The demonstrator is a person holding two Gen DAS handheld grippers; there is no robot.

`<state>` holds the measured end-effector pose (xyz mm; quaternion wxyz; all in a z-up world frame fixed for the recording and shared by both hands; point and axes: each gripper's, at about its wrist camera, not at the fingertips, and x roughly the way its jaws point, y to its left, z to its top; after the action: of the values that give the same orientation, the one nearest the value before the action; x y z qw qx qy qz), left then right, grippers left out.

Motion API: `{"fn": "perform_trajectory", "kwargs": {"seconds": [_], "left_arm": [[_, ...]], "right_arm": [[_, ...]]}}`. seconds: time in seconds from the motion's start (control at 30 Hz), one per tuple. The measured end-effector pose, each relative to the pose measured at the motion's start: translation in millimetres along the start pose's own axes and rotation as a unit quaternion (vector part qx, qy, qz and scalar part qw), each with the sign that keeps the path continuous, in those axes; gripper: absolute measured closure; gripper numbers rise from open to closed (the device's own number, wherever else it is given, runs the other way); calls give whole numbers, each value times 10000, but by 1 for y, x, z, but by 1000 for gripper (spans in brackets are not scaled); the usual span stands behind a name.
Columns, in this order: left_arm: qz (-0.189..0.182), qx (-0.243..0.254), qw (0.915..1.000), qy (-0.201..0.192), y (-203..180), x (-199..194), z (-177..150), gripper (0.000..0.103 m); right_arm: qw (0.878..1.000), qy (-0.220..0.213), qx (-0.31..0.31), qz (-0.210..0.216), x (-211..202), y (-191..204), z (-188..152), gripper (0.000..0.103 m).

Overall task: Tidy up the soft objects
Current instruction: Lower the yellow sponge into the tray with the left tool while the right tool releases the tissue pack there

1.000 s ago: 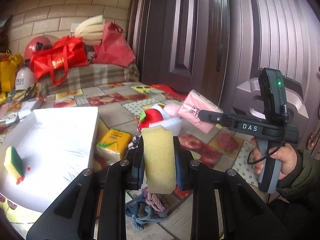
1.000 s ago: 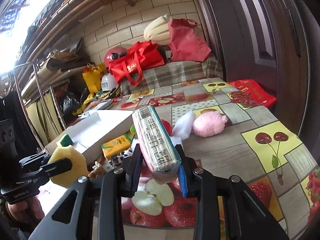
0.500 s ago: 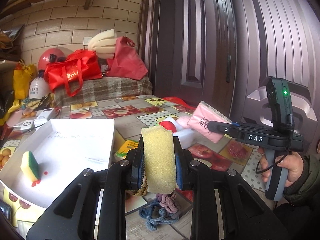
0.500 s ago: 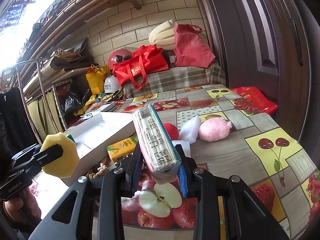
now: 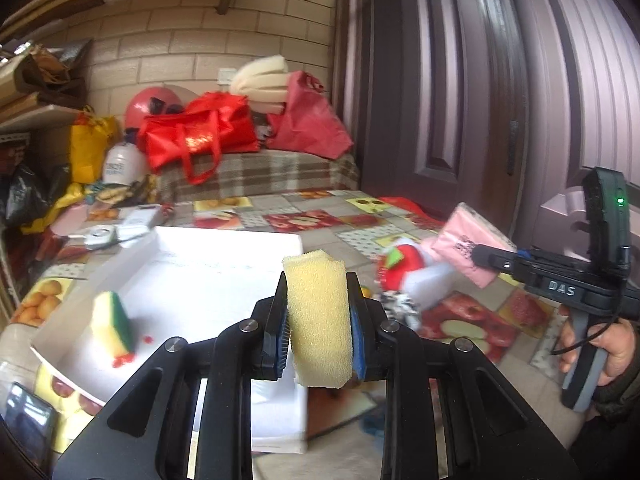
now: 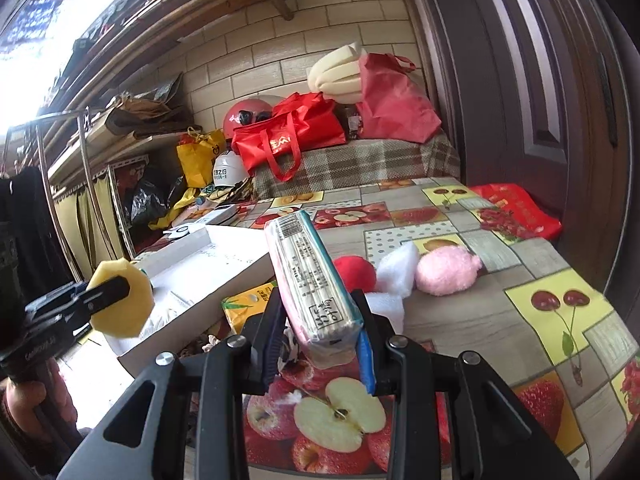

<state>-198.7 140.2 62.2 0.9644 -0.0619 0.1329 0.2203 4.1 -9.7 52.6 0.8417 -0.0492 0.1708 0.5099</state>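
My left gripper [image 5: 320, 336] is shut on a yellow sponge [image 5: 318, 316] and holds it over the near right part of the white box [image 5: 224, 240]. A yellow-green scouring sponge [image 5: 112, 326] lies in the box at the left. My right gripper [image 6: 320, 344] is shut on a pink tissue pack [image 6: 310, 288], held above the table; the pack also shows in the left wrist view [image 5: 468, 248]. The left gripper with its sponge [image 6: 122, 298] shows at the left of the right wrist view.
On the fruit-print tablecloth [image 6: 560, 320] lie a pink plush ball [image 6: 446, 272], a white foam piece [image 6: 396, 268], a red soft toy [image 6: 356, 274] and a yellow tissue pack [image 6: 248, 304]. Red bags [image 5: 200, 136] stand on a bench behind. A door [image 5: 460, 80] is at the right.
My left gripper has moved left and up with the yellow sponge, from over the loose items to over the white box. The right gripper with the tissue pack has barely moved.
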Motion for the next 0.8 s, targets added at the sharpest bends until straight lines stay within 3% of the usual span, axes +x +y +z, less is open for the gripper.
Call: {"fn": "perform_trajectory", "kwargs": {"seconds": [0.13,0.43,0.67,0.8], "left_arm": [[182,-285,9994,27,22,1,-3,80],[441,-130,9987,221,28,14,-5,80],[608,-70,9980,167,39,21,-3,80],[695,-59,9974,166,48,27,-1,80]], "right_arm": [[9995,50,-303,1,15,12,3,71],[9986,199,-463,180,48,24,5,71],[9929,88,-1134,341,66,64,7,71],[9915,122,-1211,463,82,77,11,71]]}}
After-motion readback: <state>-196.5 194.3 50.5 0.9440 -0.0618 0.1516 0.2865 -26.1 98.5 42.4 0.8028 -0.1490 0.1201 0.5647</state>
